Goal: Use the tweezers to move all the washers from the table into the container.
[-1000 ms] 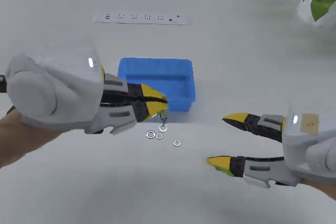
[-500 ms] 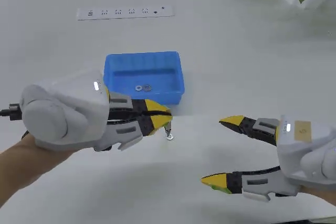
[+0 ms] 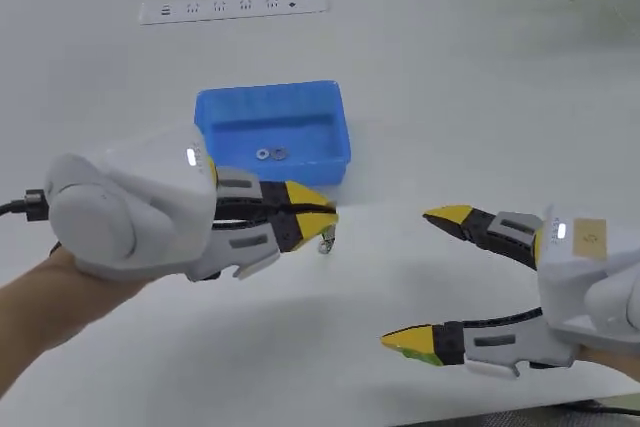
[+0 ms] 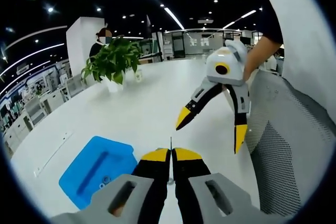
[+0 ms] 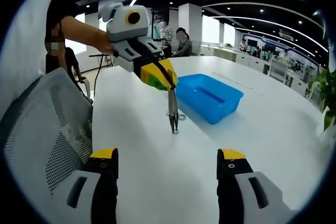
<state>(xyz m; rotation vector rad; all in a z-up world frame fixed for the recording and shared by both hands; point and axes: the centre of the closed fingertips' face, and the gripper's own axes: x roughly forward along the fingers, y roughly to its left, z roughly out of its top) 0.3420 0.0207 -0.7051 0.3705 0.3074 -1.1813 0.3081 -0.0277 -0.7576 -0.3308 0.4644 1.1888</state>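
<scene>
The tweezers (image 5: pixel 172 109) are clamped in the closed left tongs (image 3: pixel 333 213), tips downward; the container (image 3: pixel 272 132) lies just beyond them, leftward. The right tongs (image 3: pixel 407 277) are held open, farther off.

Blue container (image 3: pixel 300 173); silver washers (image 3: pixel 263 155) and tweezers (image 5: pixel 172 111); plain white table (image 3: pixel 480 97); green plant (image 4: pixel 113 61).
</scene>
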